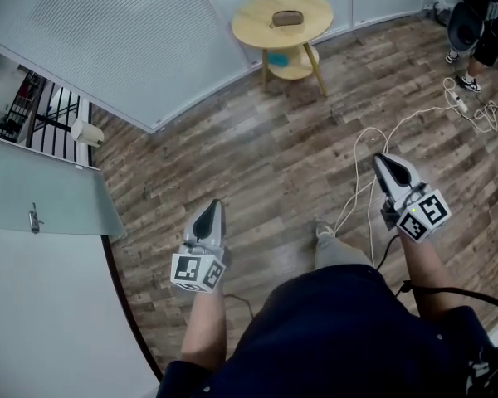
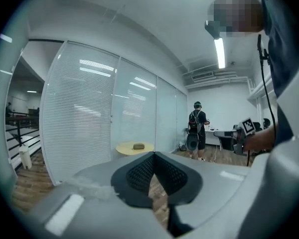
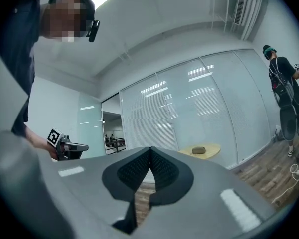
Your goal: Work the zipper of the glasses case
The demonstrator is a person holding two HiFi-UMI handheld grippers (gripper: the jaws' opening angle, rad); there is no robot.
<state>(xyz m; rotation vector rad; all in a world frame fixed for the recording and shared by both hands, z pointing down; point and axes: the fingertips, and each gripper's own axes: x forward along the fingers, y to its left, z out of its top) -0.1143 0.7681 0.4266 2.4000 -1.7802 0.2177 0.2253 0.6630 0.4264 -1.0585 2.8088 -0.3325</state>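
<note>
The brown glasses case [image 1: 287, 18] lies on a small round wooden table [image 1: 253, 25] far ahead, near the glass wall; it shows small in the left gripper view [image 2: 138, 146] and the right gripper view [image 3: 199, 150]. My left gripper [image 1: 213, 208] is held out over the wooden floor at the lower left, jaws shut with nothing between them [image 2: 154, 154]. At the right, my right gripper [image 1: 380, 161] is also shut and empty [image 3: 150, 149]. Both are well short of the table.
A glass wall with blinds [image 1: 141, 40] runs along the left. White cables [image 1: 382, 139] trail over the floor at the right. Another person [image 1: 481, 23] stands at the far right, also seen by desks [image 2: 197, 128]. The table has a lower shelf [image 1: 289, 63].
</note>
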